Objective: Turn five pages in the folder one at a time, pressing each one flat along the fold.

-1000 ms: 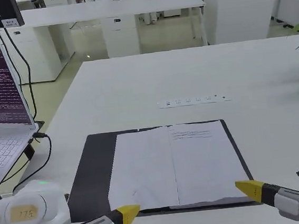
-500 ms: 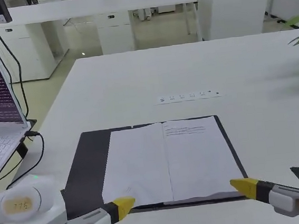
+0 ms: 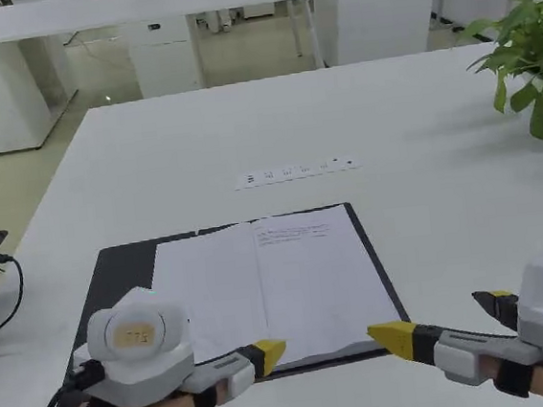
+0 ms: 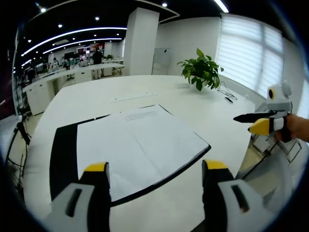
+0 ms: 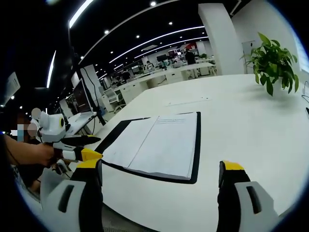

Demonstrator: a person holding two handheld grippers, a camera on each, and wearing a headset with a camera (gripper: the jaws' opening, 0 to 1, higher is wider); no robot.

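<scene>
Nearest, at 7 o'clock in the head view, the left gripper (image 4: 154, 166) hangs just short of the folder's (image 3: 115, 281) near edge. Its own view shows the jaws spread wide with nothing between them. At 5 o'clock the right gripper (image 3: 444, 317) hovers over bare counter (image 3: 419, 132), one yellow tip near the folder's near right corner. Its jaws are also spread wide and empty.

Just beyond both, at the middle of the view, the black folder lies open. The left page (image 3: 212, 286) and the right page (image 3: 317, 271) both rest flat on either side of the fold. Neither gripper touches the paper.

How many of the five turns are done cannot be read from the sheets. My judgement is that no turn is under way, since no page is lifted. The next one would mean taking the right page at its 3 o'clock edge, carrying it over to 9 o'clock, then pressing along the fold.

Farther off, at 12 o'clock, a row of sockets (image 3: 293, 173) sits in the counter, and a plant (image 3: 527, 54) stands at 2 o'clock.
</scene>
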